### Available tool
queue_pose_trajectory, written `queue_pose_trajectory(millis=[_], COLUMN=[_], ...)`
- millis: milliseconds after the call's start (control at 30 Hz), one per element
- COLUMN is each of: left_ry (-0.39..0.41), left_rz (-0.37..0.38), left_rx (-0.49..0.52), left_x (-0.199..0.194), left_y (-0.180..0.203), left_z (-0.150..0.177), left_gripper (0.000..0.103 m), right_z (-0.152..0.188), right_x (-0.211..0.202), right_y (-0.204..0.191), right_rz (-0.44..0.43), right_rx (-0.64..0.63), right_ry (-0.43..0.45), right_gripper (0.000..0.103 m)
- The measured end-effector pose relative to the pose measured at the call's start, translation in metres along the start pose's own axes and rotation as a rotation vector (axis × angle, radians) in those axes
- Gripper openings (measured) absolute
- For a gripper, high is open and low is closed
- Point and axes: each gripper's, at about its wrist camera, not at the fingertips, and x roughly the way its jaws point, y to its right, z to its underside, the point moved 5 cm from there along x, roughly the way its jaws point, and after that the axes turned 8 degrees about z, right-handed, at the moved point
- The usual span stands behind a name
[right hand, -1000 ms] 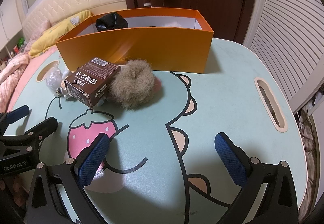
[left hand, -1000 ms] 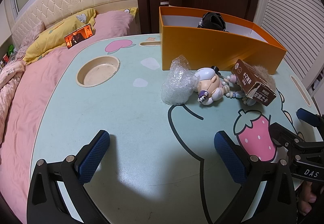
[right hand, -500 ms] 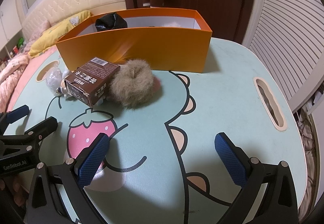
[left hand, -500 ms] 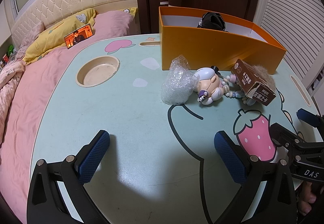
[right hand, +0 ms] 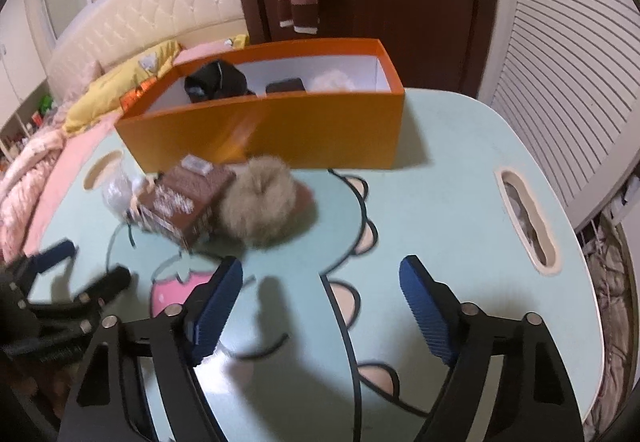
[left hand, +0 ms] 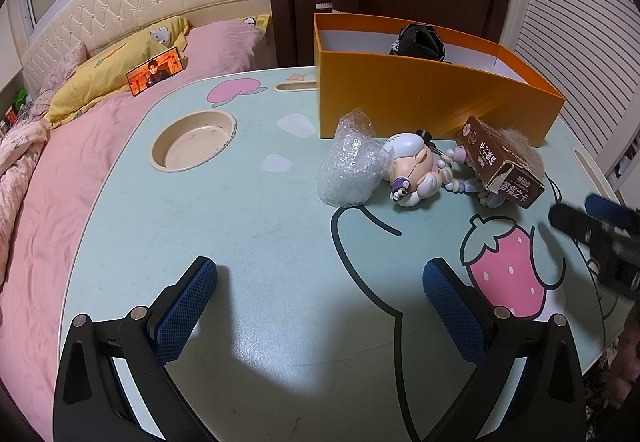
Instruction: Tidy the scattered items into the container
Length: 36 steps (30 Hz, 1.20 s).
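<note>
Since a second ago the right gripper (right hand: 320,306) has lifted and tipped, its jaws closing on nothing.

Left gripper (left hand: 320,306) hangs wide apart and empty above the table (left hand: 260,226). Near the orange box (left hand: 420,102), at the table's far side, lie a bubble-wrap bundle (left hand: 352,166), figurine (left hand: 414,172), brown carton (right hand: 182,204) and fur pompom (right hand: 260,210), touching in a row; dark cloth (right hand: 218,82) already sits inside.

Rectangular orange cardboard box (left hand: 420,98), white inside. Mint-green round table (left hand: 256,226) printed with pink strawberry, black outlines. Brown printed carton (left hand: 496,166). Beige fluffy pompom (right hand: 260,210). Blue ribbed gripper pads (right hand: 218,306).
</note>
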Motion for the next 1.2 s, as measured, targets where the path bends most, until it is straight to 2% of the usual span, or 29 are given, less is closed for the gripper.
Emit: queue_pose_trajectory(millis=[100, 200, 333, 400, 433, 467, 500, 567, 667, 800, 833, 867, 933, 1067, 1200], left_ry=[0.000, 0.000, -0.001, -0.001, -0.001, 0.000, 0.002, 0.016, 0.053, 0.058, 0.050, 0.040, 0.023, 0.029, -0.001], left_rz=[0.000, 0.001, 0.000, 0.001, 0.001, 0.003, 0.008, 0.032, 0.108, 0.131, 0.136, 0.136, 0.141, 0.164, 0.235], left_rx=[0.000, 0.001, 0.000, 0.000, 0.000, 0.000, -0.004, -0.022, -0.083, -0.130, -0.121, -0.112, -0.095, -0.062, -0.056], left_x=[0.000, 0.000, 0.000, 0.000, 0.000, 0.000, 0.000, -0.002, -0.009, -0.012, -0.012, -0.011, -0.008, -0.002, 0.009], left_y=[0.000, -0.001, -0.001, -0.001, -0.001, -0.001, -0.001, -0.003, -0.011, -0.023, -0.023, -0.024, -0.024, -0.021, -0.011], left_z=[0.000, 0.000, 0.000, 0.000, 0.000, 0.000, 0.000, -0.001, -0.005, -0.019, -0.023, -0.027, -0.035, -0.047, -0.054], left_gripper=[0.103, 0.103, 0.103, 0.103, 0.103, 0.103, 0.103, 0.103, 0.103, 0.101, 0.094, 0.082, 0.075, 0.074, 0.074], right_z=[-0.013, -0.022, -0.032, -0.031, -0.029, -0.027, -0.026, -0.023, -0.022, -0.025, -0.026, -0.026, -0.026, -0.023, -0.019], right_x=[0.005, 0.011, 0.021, 0.030, 0.036, 0.039, 0.038, 0.037, 0.031, 0.024, 0.023, 0.022, 0.022, 0.023, 0.024], right_y=[-0.006, -0.012, -0.026, -0.031, -0.033, -0.034, -0.034, -0.036, -0.032, -0.028, -0.028, -0.028, -0.029, -0.028, -0.025], right_rz=[-0.038, -0.013, -0.039, -0.028, -0.021, -0.013, 0.002, 0.001, -0.021, -0.023, -0.028, -0.032, -0.037, -0.040, -0.042], right_rx=[-0.009, -0.035, -0.067, -0.087, -0.097, -0.101, -0.107, -0.116, -0.099, -0.099, -0.096, -0.092, -0.085, -0.083, -0.081], right_ry=[0.000, 0.007, -0.019, -0.047, -0.071, -0.078, -0.061, -0.054, -0.034, -0.006, -0.003, -0.002, -0.004, -0.011, -0.022], right_gripper=[0.081, 0.078, 0.073, 0.065, 0.046, 0.038, 0.035, 0.035, 0.034, 0.034, 0.034, 0.034, 0.034, 0.034, 0.034])
